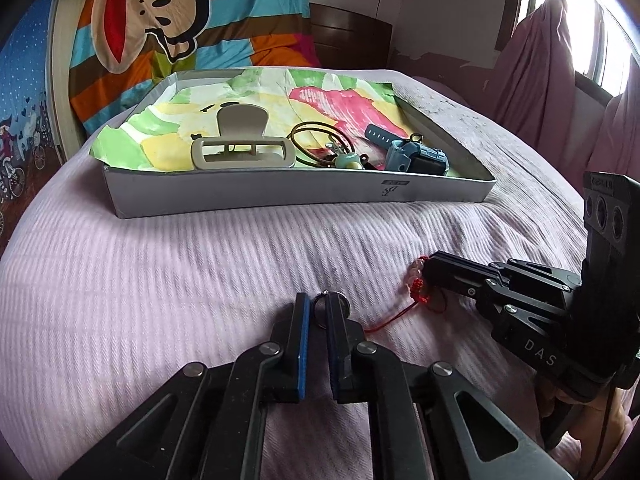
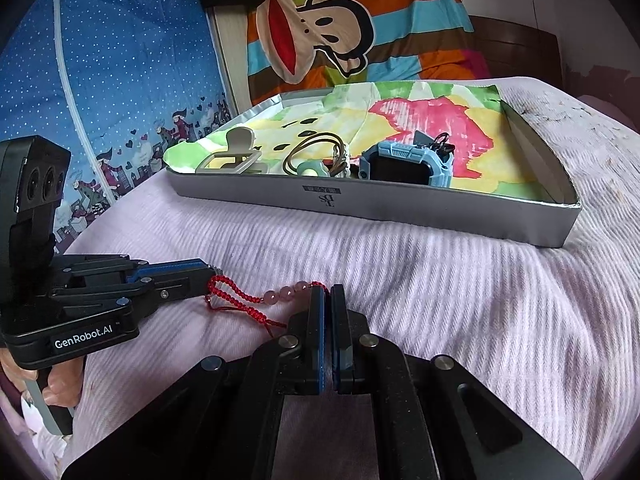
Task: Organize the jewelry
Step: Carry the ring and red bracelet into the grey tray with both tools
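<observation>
On the pink bedspread (image 1: 160, 280), left fingers (image 1: 319, 306) clamped on a ring (image 1: 321, 307), right fingers (image 2: 328, 294) pinching the red beaded bracelet (image 2: 256, 300).

I'm working in a home bedroom: everything sits on a bed under a pink ribbed bedspread (image 1: 180, 264). A striped cartoon-monkey quilt (image 2: 320, 36) and a blue dotted one (image 2: 132, 64) are piled behind, beside a dark wooden headboard (image 1: 352, 36) and pink window curtains (image 1: 536, 56)

Left tongs (image 1: 319, 305) nearly closed, right tongs (image 2: 327, 294) closed, both angled downward
</observation>
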`<state>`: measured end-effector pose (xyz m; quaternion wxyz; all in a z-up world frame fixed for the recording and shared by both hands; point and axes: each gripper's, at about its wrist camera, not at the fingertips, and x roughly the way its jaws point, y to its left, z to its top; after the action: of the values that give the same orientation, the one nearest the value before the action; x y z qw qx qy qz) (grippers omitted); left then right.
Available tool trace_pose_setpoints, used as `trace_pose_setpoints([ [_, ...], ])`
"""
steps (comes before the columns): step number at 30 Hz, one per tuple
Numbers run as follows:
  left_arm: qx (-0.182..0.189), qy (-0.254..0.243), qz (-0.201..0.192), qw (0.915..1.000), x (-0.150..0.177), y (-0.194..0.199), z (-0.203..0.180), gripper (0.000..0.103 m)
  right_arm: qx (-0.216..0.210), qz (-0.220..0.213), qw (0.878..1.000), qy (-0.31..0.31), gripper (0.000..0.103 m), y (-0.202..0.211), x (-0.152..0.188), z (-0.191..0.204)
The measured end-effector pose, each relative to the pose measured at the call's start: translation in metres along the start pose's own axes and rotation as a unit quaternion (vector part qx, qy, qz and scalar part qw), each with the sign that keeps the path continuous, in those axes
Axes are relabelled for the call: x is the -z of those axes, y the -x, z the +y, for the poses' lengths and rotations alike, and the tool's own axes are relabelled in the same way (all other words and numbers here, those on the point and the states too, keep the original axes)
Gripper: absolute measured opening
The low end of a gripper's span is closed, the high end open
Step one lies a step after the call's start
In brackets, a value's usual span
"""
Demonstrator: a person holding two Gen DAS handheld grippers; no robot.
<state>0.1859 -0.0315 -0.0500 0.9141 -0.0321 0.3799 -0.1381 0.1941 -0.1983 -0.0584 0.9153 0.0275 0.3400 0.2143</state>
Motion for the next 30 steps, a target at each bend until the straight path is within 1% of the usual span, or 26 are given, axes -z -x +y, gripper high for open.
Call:
trace_pose_setpoints([
  [5, -0.002, 0.002, -0.019, 0.9998, 0.005, 0.007, 0.0, 0.007, 0.007, -0.013, 1.0, -0.004, 0.003, 0.004, 0.0, -0.001],
  [10, -0.004, 0.01, -0.04, 0.9991, 0.009, 0.015, 0.003, 0.007, 0.005, -0.029, 0.999, -0.02, 0.003, 0.009, 0.0, -0.008],
  [16, -0.005, 0.016, -0.063, 0.9979, 0.006, 0.026, 0.005, 0.007, 0.005, -0.06, 0.998, -0.031, 0.003, 0.018, -0.004, -0.012],
  [20, -0.008, 0.027, -0.08, 0.9964, -0.008, 0.037, 0.008, 0.007, -0.001, -0.103, 0.994, -0.044, 0.003, 0.029, -0.013, -0.016],
  [25, -0.032, 0.023, -0.109, 0.9932, -0.037, 0.044, 0.004, 0.007, 0.019, -0.171, 0.984, -0.053, 0.003, 0.043, -0.031, -0.021],
  [27, -0.042, 0.021, -0.116, 0.9921, -0.05, 0.042, 0.001, 0.007, 0.037, -0.183, 0.982, -0.042, 0.003, 0.044, -0.043, -0.021],
  [30, -0.055, 0.022, -0.118, 0.9913, -0.071, 0.034, 0.0, 0.007, 0.053, -0.184, 0.981, -0.042, 0.003, 0.04, -0.067, -0.024],
])
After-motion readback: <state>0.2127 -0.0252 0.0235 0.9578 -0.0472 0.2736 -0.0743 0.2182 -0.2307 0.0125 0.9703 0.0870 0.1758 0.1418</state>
